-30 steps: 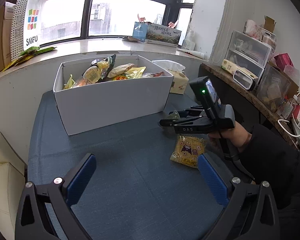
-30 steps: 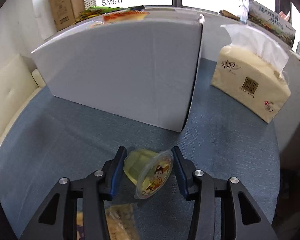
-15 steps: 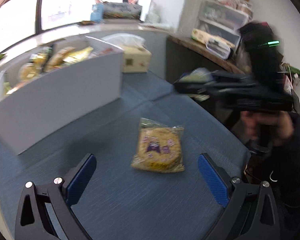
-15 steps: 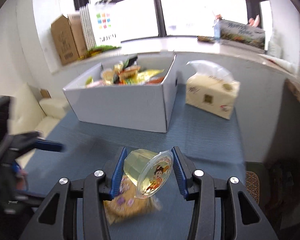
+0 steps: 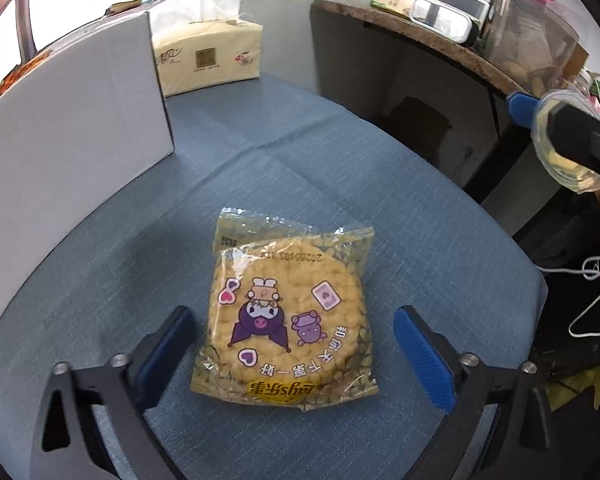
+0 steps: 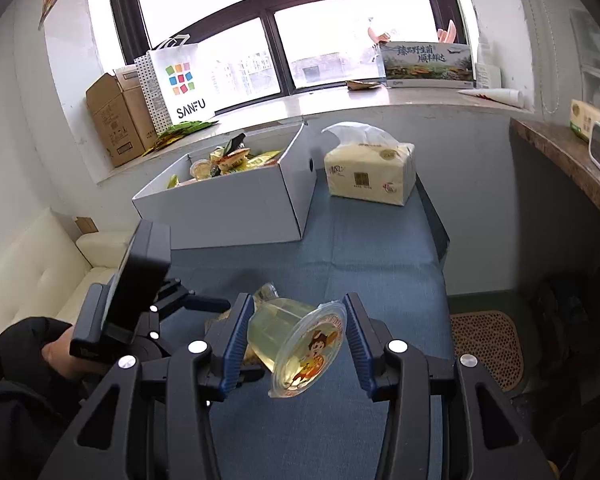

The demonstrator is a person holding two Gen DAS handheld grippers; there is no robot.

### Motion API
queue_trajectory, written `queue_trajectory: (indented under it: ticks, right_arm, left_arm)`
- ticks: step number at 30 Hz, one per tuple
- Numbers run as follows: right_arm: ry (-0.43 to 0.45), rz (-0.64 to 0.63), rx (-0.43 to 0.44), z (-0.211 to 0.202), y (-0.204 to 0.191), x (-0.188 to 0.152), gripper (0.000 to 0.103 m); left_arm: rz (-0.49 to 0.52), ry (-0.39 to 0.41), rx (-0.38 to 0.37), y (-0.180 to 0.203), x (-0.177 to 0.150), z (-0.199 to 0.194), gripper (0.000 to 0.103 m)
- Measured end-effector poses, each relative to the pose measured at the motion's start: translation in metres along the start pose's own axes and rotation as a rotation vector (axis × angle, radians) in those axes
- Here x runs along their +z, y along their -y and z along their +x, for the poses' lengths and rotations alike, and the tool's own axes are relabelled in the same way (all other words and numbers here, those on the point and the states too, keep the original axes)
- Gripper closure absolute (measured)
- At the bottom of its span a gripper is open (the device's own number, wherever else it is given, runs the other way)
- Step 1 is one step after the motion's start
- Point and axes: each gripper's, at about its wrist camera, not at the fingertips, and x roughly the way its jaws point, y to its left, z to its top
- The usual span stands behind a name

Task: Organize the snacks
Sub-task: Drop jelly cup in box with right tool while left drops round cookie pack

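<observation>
Blue cloth covers the table point(image 5: 340, 168), where a white box point(image 6: 236, 200) of snacks stands beside a tissue pack point(image 6: 370, 178). Over a flat yellow cracker packet point(image 5: 288, 320), the left gripper point(image 5: 296, 348) hangs wide open, fingers either side of it. Raised above the table, the right gripper point(image 6: 296, 340) clamps a tilted jelly cup point(image 6: 296, 344).

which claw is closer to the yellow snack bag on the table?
Left. The left claw is open with its fingers on either side of the snack bag. The right claw is raised above the table, shut on a jelly cup.
</observation>
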Motion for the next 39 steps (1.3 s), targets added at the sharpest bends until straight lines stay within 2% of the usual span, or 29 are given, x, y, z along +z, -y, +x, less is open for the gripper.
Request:
queue_trajectory:
  ticks: [1, 2, 4, 7, 12, 16, 20, 24, 27, 31, 34, 37, 39]
  right_arm:
    - [-0.003, 0.008, 0.001, 0.000, 0.001, -0.001, 0.053]
    - [-0.006, 0.016, 0.007, 0.001, 0.002, -0.002, 0.053]
    - [-0.004, 0.016, 0.011, 0.003, -0.001, -0.003, 0.053]
    - [-0.009, -0.008, 0.021, 0.006, -0.009, -0.002, 0.053]
    - [-0.018, -0.014, 0.058, 0.017, -0.020, 0.001, 0.053]
    - [-0.019, -0.028, 0.109, 0.028, -0.036, 0.011, 0.053]
    - [-0.015, -0.063, 0.136, 0.043, -0.055, 0.027, 0.053]
    - [-0.014, -0.109, 0.163, 0.058, -0.076, 0.047, 0.053]
    - [-0.012, -0.138, 0.184, 0.072, -0.092, 0.066, 0.053]
    - [0.016, -0.177, 0.183, 0.086, -0.110, 0.099, 0.053]
    - [0.057, -0.143, 0.187, 0.099, -0.115, 0.130, 0.053]
    - [0.076, -0.159, 0.132, 0.116, -0.120, 0.158, 0.053]
    - [0.087, -0.144, 0.126, 0.131, -0.119, 0.176, 0.053]
  left_arm:
    - [0.016, 0.011, 0.035, 0.001, 0.000, -0.003, 0.026]
    - [0.015, 0.016, 0.046, 0.001, 0.000, -0.006, 0.026]
    - [-0.005, 0.050, 0.008, -0.003, -0.002, -0.017, 0.026]
    - [-0.025, 0.109, 0.042, -0.009, -0.005, -0.042, 0.026]
    - [-0.117, 0.220, 0.049, -0.032, -0.015, -0.092, 0.026]
    - [-0.241, 0.347, 0.039, -0.055, -0.031, -0.136, 0.026]
    - [-0.326, 0.466, 0.073, -0.075, -0.050, -0.178, 0.026]
    - [-0.375, 0.545, 0.122, -0.101, -0.058, -0.212, 0.026]
    - [-0.385, 0.574, 0.149, -0.122, -0.051, -0.228, 0.026]
    - [-0.364, 0.621, 0.180, -0.146, -0.026, -0.238, 0.026]
    - [-0.356, 0.623, 0.197, -0.166, -0.001, -0.236, 0.026]
    - [-0.372, 0.594, 0.243, -0.190, 0.027, -0.223, 0.026]
    - [-0.389, 0.562, 0.239, -0.210, 0.041, -0.210, 0.026]
